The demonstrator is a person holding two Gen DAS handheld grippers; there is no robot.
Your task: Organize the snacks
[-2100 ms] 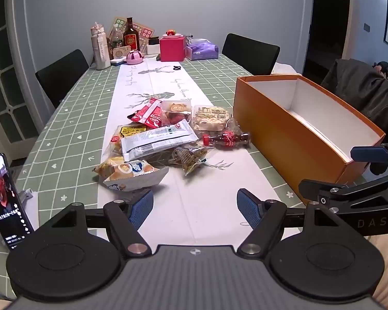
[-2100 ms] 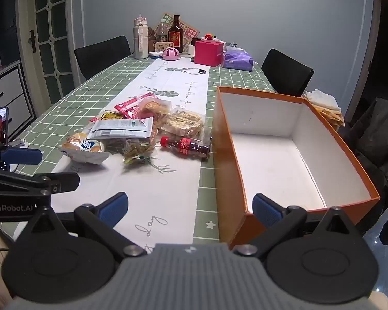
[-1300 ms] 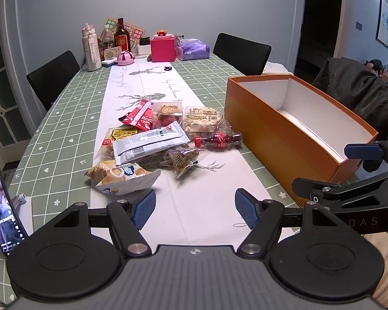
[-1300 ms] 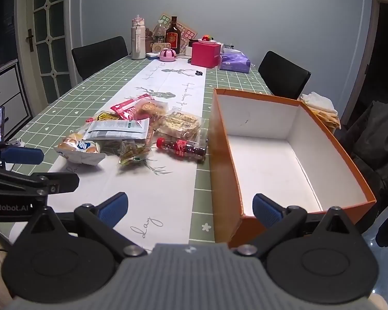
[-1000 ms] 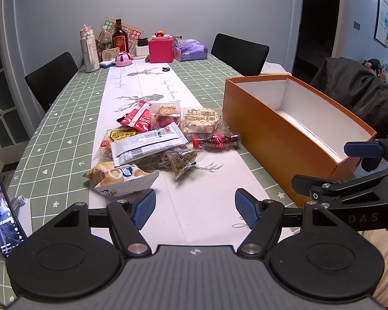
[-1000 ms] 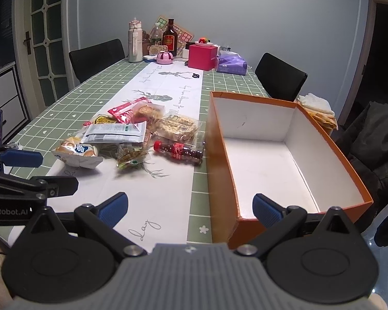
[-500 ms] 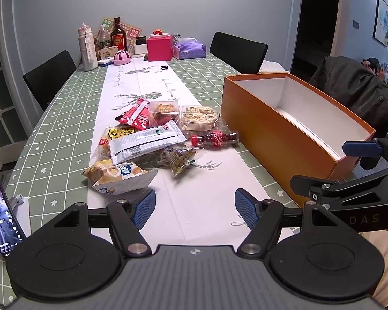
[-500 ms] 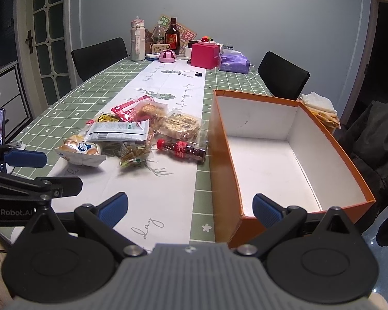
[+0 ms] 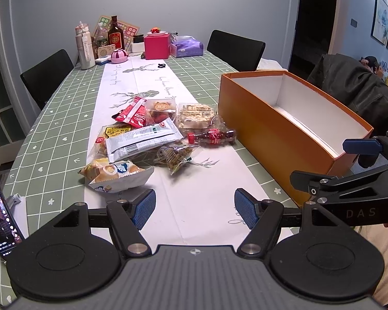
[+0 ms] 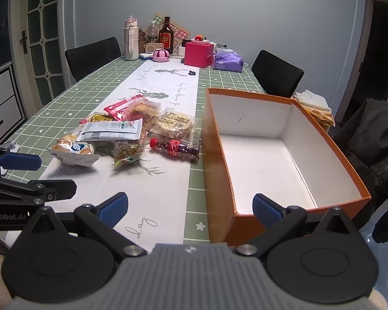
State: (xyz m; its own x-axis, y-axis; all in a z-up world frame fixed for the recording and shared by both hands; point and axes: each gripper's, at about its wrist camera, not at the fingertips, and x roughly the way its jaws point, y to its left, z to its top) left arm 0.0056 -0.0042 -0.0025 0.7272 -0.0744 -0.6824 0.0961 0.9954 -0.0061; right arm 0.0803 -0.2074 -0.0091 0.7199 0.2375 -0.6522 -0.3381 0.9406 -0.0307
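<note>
- The left tongs (image 9: 195, 208) hang spread wide with nothing between their blue pads, low over the white deer-print runner (image 9: 194, 201) near the front edge of the green checked tabletop (image 9: 51, 129).
- The right tongs (image 10: 190, 207) are likewise spread and empty, straddling the near corner of the open orange cardboard box with a white lining (image 10: 269, 155).
- That box stands on the right side of the tabletop, nothing inside it.
- The snacks lie heaped on the runner to the box's left: a long silver-white foil packet (image 9: 142, 140) atop the pile, a red wrapper (image 9: 132, 113) behind it, a clear tray of pale biscuits (image 9: 195, 112), and a bread-bun bag (image 9: 116, 173) nearest the left tongs.
- A small red-labelled cola bottle (image 9: 212, 137) lies on its side just beside the box wall.
- A phone with a lit screen (image 9: 0, 206) stands at the left edge.
</note>
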